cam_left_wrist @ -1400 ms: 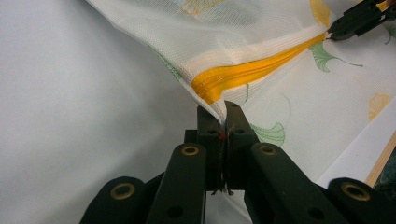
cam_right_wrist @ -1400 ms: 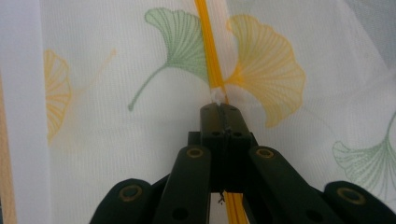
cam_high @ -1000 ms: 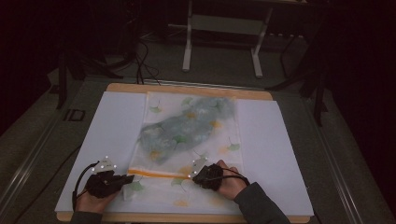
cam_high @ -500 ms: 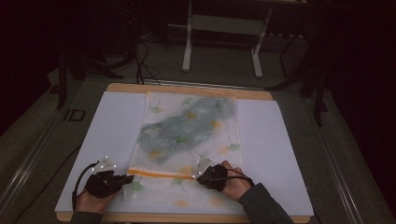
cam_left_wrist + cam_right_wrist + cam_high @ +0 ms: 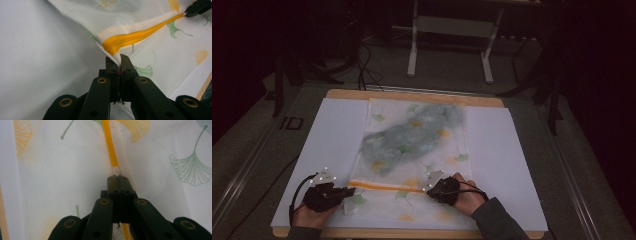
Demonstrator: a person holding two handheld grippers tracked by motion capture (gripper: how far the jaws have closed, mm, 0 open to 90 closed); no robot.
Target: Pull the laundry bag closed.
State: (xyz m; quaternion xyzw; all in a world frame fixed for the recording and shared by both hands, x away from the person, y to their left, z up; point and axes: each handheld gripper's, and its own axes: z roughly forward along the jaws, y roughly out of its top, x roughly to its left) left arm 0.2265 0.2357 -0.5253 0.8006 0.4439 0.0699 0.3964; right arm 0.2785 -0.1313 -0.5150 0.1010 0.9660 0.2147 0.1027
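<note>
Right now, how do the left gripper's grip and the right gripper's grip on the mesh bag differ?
The left gripper pinches the mesh bag at its edge, by the end of the orange zipper, lifting the fabric; the right gripper clamps the white zipper pull partway along the zipper. In the high view the left gripper sits at the bag's left edge, the right gripper over the bag. Both are shut.

The mesh bag I'm working on is white, printed with green and orange ginkgo leaves, with a bright orange zipper and a white pull. Grey-green cloth shows through it. My grippers' jaws are black, the sheet underneath white.
</note>
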